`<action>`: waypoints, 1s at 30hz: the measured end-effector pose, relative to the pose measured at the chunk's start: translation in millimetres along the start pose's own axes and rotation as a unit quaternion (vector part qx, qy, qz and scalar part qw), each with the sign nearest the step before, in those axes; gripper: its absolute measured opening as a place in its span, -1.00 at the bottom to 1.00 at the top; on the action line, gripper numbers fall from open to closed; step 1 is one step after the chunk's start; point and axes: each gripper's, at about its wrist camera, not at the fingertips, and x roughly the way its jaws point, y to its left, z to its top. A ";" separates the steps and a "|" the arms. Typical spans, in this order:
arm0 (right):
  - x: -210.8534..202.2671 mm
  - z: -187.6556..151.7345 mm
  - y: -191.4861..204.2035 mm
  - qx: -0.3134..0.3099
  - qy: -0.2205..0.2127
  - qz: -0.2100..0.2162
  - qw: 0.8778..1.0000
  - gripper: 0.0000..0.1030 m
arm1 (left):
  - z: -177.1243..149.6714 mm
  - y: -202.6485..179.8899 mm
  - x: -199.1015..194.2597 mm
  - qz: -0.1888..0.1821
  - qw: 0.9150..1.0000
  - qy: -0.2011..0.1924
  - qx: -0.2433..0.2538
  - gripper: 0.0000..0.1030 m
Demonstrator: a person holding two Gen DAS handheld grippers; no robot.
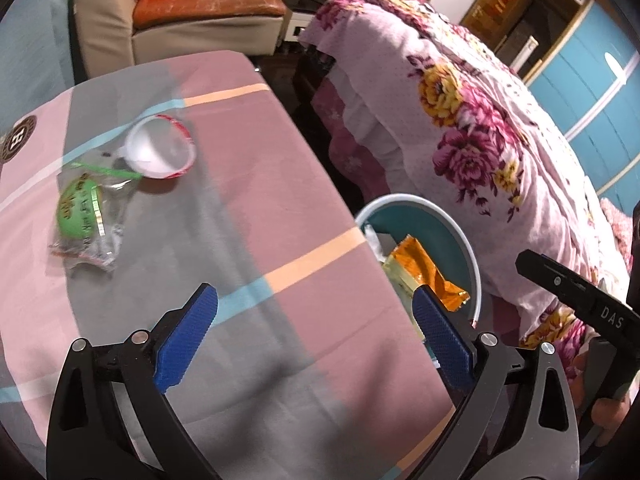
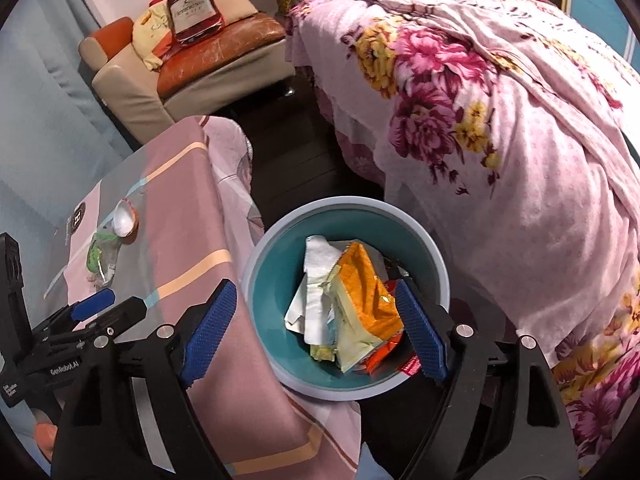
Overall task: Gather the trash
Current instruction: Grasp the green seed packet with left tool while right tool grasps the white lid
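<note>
**A:** How far along are you? Your right gripper (image 2: 316, 332) hangs over the bin (image 2: 256, 256), jaws spread wide with nothing between the blue pads, so I'd judge that load is already dropped. Inside lie a crinkled orange wrapper (image 2: 368, 292), some white paper (image 2: 320, 264) and a red packet (image 2: 384, 354), piled loosely on the teal bottom.

**B:** And your left gripper (image 1: 314, 334)?

**A:** Wide open as well, empty, over the table (image 1: 248, 184) near its right edge. Nothing is pinched in it.

**B:** So what's left for you?

**A:** Two pieces, both toward the table's far left corner: a clear plastic bag (image 1: 86, 216) with a green round thing inside, crumpled and shiny, and a white cup (image 1: 160, 148) with a red rim, lying on its side just beyond the bag. They look to be touching or nearly so.

**B:** How will they handle?

**A:** The bag is thin film, likely slippery and springy, so pinch a bunched fold. The cup looks light and thin-walled and may roll or crush. The striped tablecloth is soft fabric, so you could snag it if you dig low.
</note>
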 end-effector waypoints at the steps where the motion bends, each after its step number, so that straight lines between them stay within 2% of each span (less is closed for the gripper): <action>1: -0.4 0.3 4.0 -0.004 0.000 0.000 1.000 0.51 | -0.1 3.7 -1.6 0.001 1.000 -0.001 -0.003 0.90; 13: 10.6 12.6 67.1 -0.064 0.019 0.007 0.998 0.55 | 4.9 61.1 -27.4 0.024 0.999 -0.028 -0.040 0.91; 19: 32.2 21.5 100.8 -0.090 0.040 0.020 0.995 0.55 | 17.0 111.0 -35.8 0.059 0.995 -0.046 -0.067 0.91; 24: 54.3 29.9 127.1 -0.114 0.058 0.030 0.991 0.55 | 26.3 147.0 -27.3 0.074 0.992 -0.040 -0.094 0.91; 30: 80.6 42.8 157.5 -0.143 0.073 0.040 0.986 0.55 | 34.3 161.3 -6.6 0.090 0.992 -0.023 -0.081 0.91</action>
